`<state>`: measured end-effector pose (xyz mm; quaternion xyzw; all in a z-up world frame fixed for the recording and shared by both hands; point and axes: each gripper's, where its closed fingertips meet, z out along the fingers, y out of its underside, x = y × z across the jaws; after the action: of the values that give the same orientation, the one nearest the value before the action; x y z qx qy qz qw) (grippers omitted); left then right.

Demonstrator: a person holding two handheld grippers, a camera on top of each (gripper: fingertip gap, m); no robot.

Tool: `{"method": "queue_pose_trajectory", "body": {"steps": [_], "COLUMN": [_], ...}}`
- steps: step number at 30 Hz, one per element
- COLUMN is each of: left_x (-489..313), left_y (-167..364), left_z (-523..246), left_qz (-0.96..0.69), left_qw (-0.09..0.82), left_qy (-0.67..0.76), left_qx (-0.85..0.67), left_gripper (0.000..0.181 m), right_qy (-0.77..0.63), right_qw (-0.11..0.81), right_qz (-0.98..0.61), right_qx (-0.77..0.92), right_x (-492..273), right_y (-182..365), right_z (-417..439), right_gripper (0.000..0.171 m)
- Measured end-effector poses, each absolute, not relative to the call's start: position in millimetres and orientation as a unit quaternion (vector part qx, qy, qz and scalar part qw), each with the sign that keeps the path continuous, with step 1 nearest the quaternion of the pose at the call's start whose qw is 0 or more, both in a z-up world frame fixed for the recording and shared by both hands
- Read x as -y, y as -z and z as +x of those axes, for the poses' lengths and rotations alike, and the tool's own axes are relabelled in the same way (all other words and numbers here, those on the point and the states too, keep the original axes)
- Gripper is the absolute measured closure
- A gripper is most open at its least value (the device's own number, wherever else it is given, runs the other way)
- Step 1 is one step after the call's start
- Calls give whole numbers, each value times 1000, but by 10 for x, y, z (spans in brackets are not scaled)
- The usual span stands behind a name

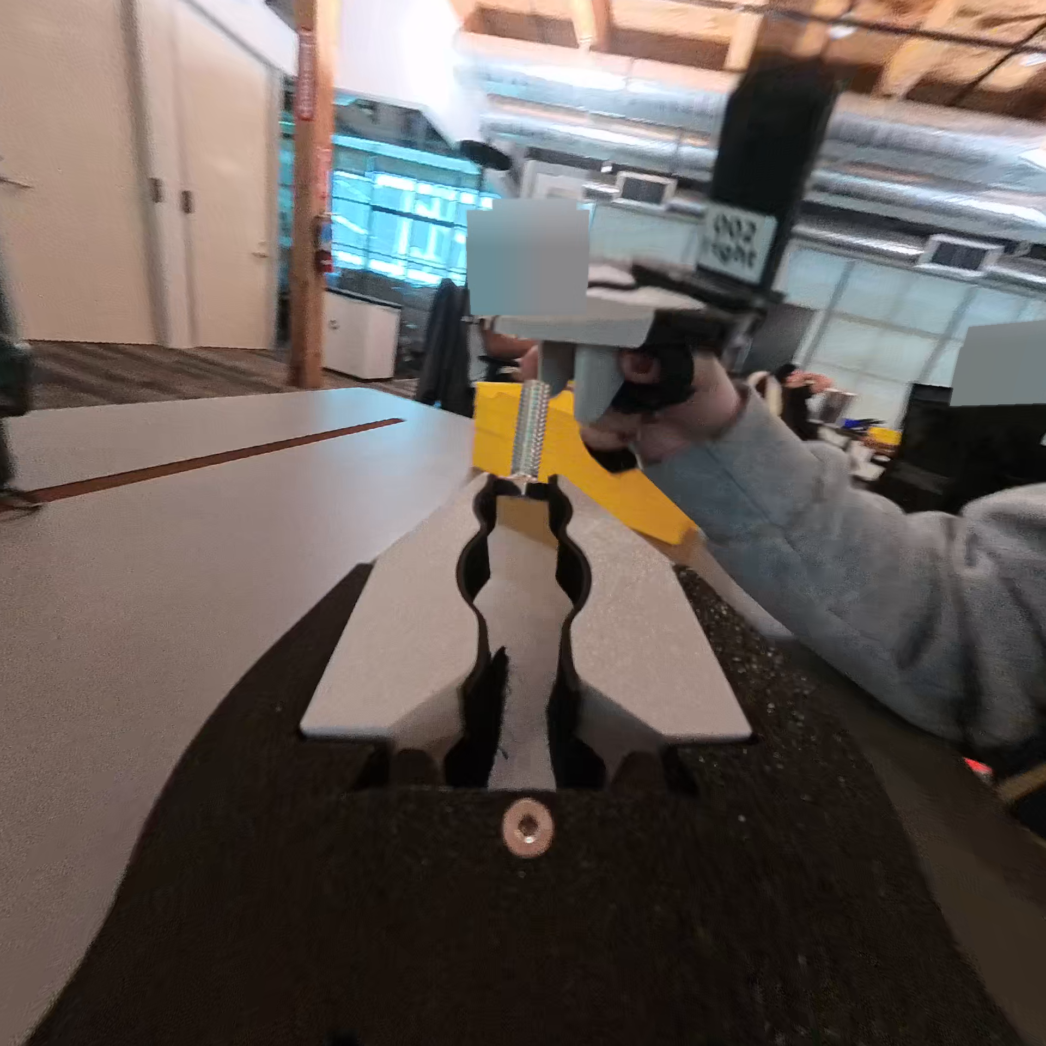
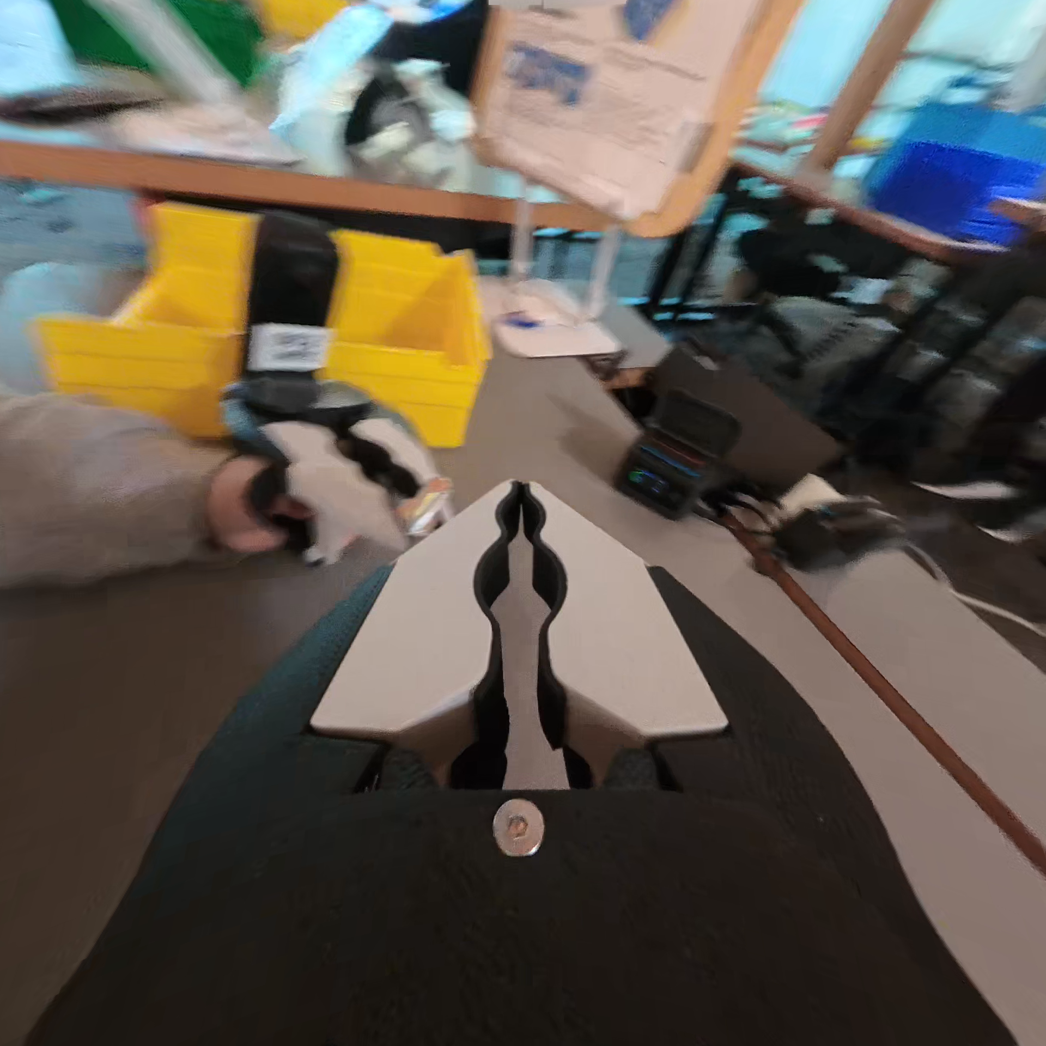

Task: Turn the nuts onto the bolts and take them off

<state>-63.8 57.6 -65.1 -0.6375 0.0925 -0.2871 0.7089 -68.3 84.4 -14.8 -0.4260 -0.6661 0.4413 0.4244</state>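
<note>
My left gripper is shut on the head of a silver bolt. The bolt's threaded shaft stands upright above the fingertips. The right gripper, held by a hand in a grey sleeve, hangs right at the top end of the bolt. Whether it touches the bolt I cannot tell. In the blurred right wrist view my right gripper is shut, with nothing showing between its tips. The left gripper is just to its left, holding the bolt. No nut shows clearly in either view.
A yellow bin stands on the grey table just behind the grippers; it also shows in the right wrist view. A small black case and cables lie to the right. A brown seam crosses the table.
</note>
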Motion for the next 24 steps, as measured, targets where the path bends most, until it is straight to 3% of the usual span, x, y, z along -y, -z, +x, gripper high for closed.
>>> {"method": "queue_pose_trajectory", "body": {"steps": [5, 8, 10, 14, 16, 20, 24], "left_x": [-603, -604, -608, -618, -618, -614, -595], "left_y": [674, 669, 681, 695, 691, 691, 692], "left_z": [-830, -926, -970, -1011, -1021, -998, -964], "left_qz": [-655, -658, -661, -662, -661, -661, -661], "left_qw": [729, 737, 737, 734, 735, 734, 732], "left_qy": [188, 145, 136, 149, 150, 154, 161], "left_qx": [-68, -52, -46, -33, -29, -35, -43], "left_gripper": [166, 165, 165, 165, 165, 166, 166], "right_qy": [-426, -373, -409, -541, -529, -428, -435], "right_qw": [611, 619, 540, 199, 155, 242, 384], "right_qz": [-509, -441, -386, -333, -304, -265, -286], "right_qx": [432, 532, 626, 746, 777, 829, 763], "right_x": [-1311, -1044, -639, 518, 957, 1283, 1046], "right_y": [561, 726, 782, 974, 1124, 1544, 1345], "right_z": [-732, -795, -789, -191, 41, 59, -191], "right_gripper": [171, 171, 171, 144, 127, 126, 137]}}
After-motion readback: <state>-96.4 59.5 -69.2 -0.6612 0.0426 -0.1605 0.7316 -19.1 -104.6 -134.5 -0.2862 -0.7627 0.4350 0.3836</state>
